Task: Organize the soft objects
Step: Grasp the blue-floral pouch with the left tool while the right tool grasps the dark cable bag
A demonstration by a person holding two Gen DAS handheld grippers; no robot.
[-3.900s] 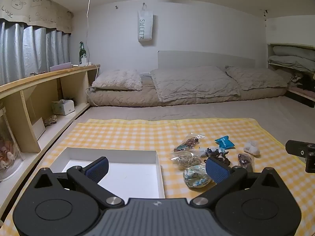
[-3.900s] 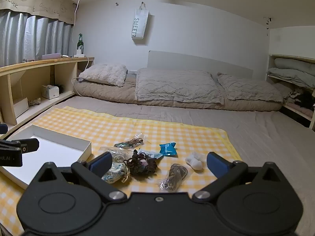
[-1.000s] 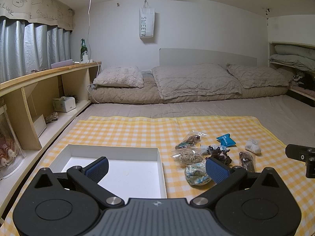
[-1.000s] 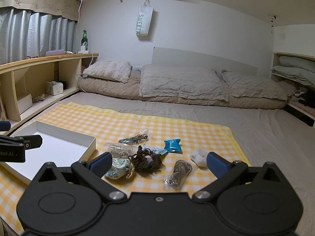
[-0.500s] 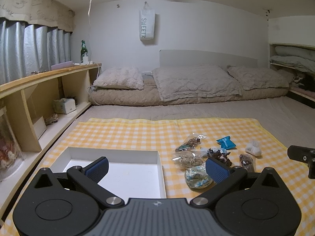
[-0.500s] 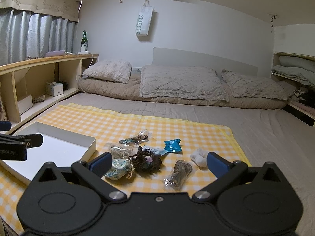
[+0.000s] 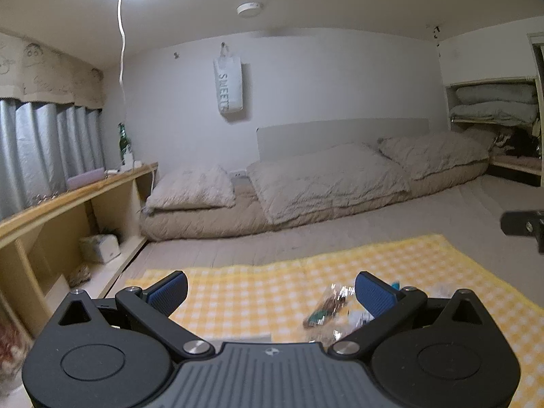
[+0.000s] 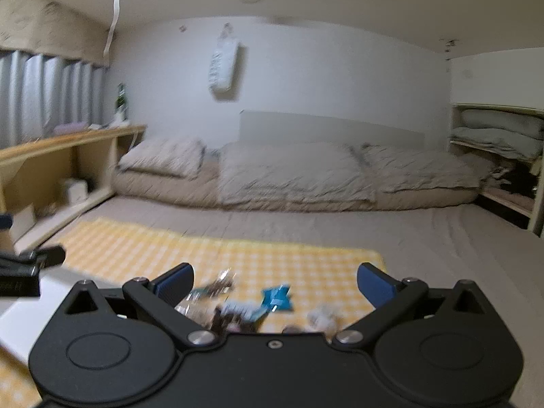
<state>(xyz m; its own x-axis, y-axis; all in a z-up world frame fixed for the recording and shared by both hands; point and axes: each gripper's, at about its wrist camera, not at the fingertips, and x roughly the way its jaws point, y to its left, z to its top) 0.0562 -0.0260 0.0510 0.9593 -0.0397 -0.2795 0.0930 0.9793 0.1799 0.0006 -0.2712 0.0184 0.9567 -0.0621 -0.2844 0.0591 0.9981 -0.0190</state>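
Small packets (image 8: 272, 301) lie in a blurred cluster on the yellow checked cloth (image 7: 272, 285), spread over a grey bed (image 8: 425, 238). Both grippers, left (image 7: 272, 290) and right (image 8: 273, 280), hover over them with fingers wide apart. Pillows (image 7: 323, 176) line the wall; a shelf (image 7: 68, 197) runs left.

I see small packets (image 8: 275, 301) on the cloth (image 7: 272, 289); bedding (image 7: 323, 183) behind; shelf (image 7: 68, 200) left.
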